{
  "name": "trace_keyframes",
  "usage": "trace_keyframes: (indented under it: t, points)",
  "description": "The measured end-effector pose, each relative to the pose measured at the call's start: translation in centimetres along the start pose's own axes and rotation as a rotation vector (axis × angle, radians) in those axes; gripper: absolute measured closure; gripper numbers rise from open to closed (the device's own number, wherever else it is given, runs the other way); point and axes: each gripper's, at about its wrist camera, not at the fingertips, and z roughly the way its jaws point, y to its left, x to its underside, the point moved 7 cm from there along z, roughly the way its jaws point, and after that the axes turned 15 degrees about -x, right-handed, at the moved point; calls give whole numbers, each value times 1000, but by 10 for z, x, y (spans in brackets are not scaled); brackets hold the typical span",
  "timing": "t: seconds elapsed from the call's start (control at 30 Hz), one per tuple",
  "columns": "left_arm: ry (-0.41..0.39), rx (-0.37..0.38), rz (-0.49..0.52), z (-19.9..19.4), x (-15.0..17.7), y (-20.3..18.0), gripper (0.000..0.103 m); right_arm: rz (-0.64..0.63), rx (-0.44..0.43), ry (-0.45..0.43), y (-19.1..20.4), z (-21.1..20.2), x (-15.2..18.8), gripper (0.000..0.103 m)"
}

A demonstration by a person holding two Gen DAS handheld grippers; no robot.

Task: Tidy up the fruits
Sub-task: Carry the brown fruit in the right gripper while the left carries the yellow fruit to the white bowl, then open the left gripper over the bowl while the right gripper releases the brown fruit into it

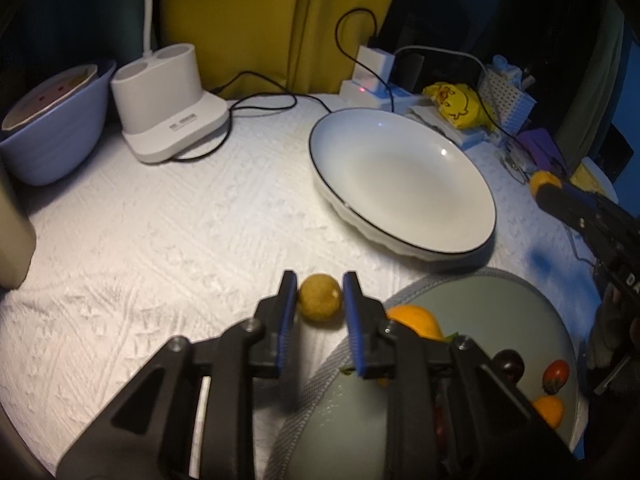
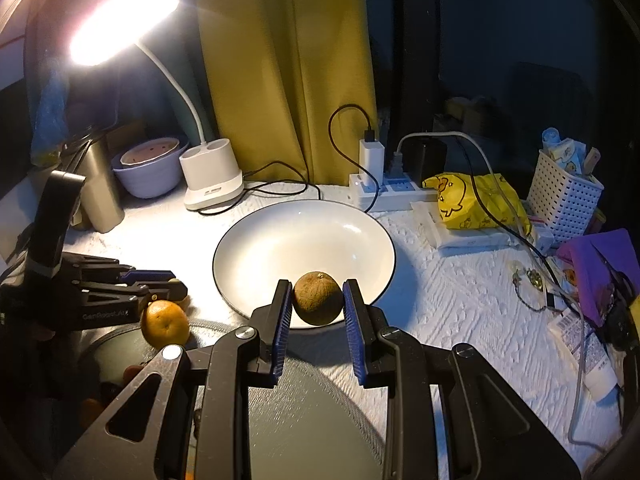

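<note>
My left gripper [image 1: 320, 280] is shut on a small yellow-brown round fruit [image 1: 320, 298], low over the white cloth beside the grey-rimmed tray [image 1: 500, 300]. In the tray lie an orange [image 1: 416, 318], dark and red cherry tomatoes [image 1: 556, 374] and another orange piece [image 1: 548, 410]. My right gripper [image 2: 316, 284] is shut on a brown round fruit [image 2: 318, 298], held over the near rim of the white plate [image 2: 280, 240]. The plate holds nothing. In the right wrist view the left gripper [image 2: 178, 286] is at the left, behind an orange [image 2: 165, 328] on the tray [image 2: 300, 420].
At the back stand a lit desk lamp with a white base [image 2: 212, 184], a lilac bowl [image 2: 148, 176], a power strip [image 2: 384, 192] with cables, a yellow bag [image 2: 472, 200] and a white basket [image 2: 564, 200]. Clutter crowds the right edge. A yellow curtain hangs behind.
</note>
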Motion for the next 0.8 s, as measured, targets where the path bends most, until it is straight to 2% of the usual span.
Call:
trace_keyframes:
  t: [0.27,0.4,0.63,0.8]
  points:
    - [-109,-10,4,-25,-31,-3,79,-10,-6,3,-9,18,-12,75]
    - [-139,-7,25,-22,-50,-11,79,-6,-11,31,-17,36,-14,75]
    - [-125,25,50,2,-74,-29,79,44,-30,98,-32,69,-7,75]
    - [-91,39,46,17,-78,-36,79,67,-44,125,-38,83,-7,75]
